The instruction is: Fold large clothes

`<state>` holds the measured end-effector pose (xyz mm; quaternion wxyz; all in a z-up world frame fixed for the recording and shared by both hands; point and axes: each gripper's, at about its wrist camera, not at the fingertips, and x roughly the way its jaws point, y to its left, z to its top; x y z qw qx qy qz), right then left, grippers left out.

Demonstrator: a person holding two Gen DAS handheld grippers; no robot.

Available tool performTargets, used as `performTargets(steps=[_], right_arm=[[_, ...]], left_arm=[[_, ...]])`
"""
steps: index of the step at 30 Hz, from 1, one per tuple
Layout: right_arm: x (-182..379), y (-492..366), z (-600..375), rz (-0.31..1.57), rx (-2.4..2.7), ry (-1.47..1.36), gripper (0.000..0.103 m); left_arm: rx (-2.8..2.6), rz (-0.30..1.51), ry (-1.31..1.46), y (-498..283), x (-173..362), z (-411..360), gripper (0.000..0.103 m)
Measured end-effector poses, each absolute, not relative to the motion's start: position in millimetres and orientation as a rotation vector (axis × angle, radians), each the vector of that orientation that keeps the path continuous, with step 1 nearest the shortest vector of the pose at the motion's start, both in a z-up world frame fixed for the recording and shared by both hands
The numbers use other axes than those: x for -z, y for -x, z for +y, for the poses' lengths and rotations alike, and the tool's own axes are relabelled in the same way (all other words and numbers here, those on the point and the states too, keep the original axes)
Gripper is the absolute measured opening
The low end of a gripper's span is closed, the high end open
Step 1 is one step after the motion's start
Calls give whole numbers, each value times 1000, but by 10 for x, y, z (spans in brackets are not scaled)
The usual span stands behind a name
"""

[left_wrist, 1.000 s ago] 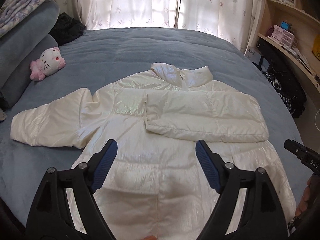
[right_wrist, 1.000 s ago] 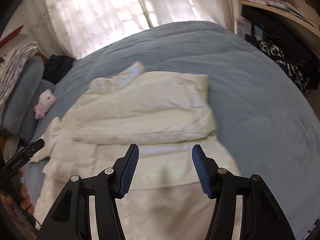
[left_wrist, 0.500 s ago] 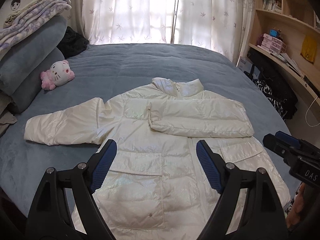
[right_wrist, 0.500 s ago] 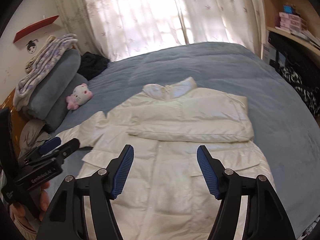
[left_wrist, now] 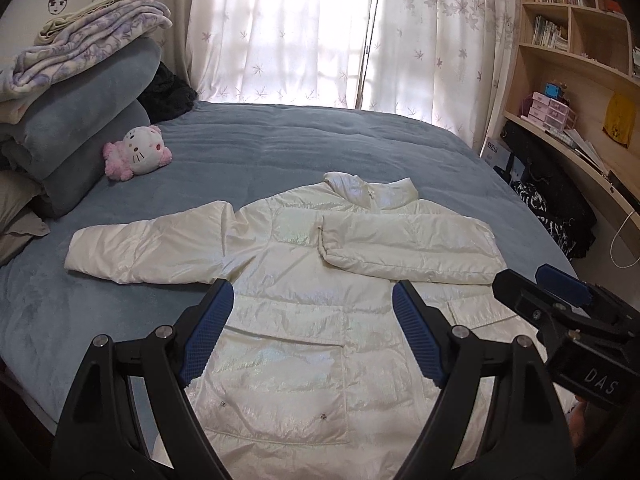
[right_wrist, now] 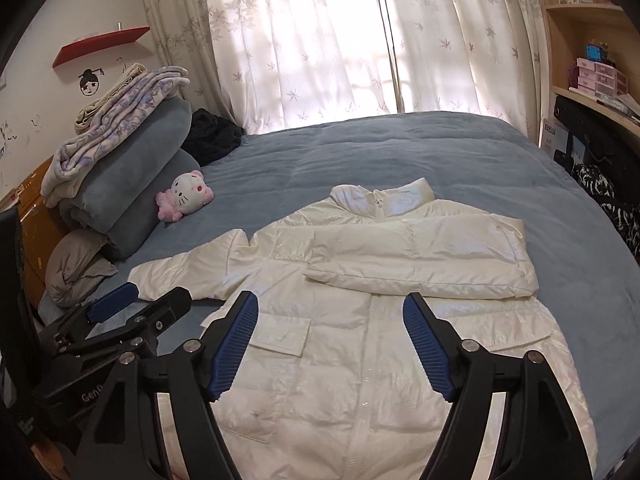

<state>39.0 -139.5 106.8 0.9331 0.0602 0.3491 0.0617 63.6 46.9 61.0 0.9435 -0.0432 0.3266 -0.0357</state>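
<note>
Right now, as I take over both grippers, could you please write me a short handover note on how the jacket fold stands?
Left gripper: open, nothing between its fingers, held above the jacket's lower front.
Right gripper: jaws opening, nothing between them, also above the lower front.
Jacket: flat on the bed, front up, collar toward the curtains.
Done: the right-hand sleeve is folded across the chest.
Left: the other sleeve lies spread out toward the pillows and needs folding in; after that, probably fold the body up from the hem.
</note>
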Motion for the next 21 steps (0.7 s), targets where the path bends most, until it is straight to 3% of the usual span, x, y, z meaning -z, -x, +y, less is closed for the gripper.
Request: performTargets(steps=[10,21], right_arm=[[-751,-342,-1145,737,-145,-77,80],[-399,-674,-495,770,-216,15,80]], left_arm=[[8,699,144,-567,-371,884,80],[-102,744,236,-805,6,1888,80]])
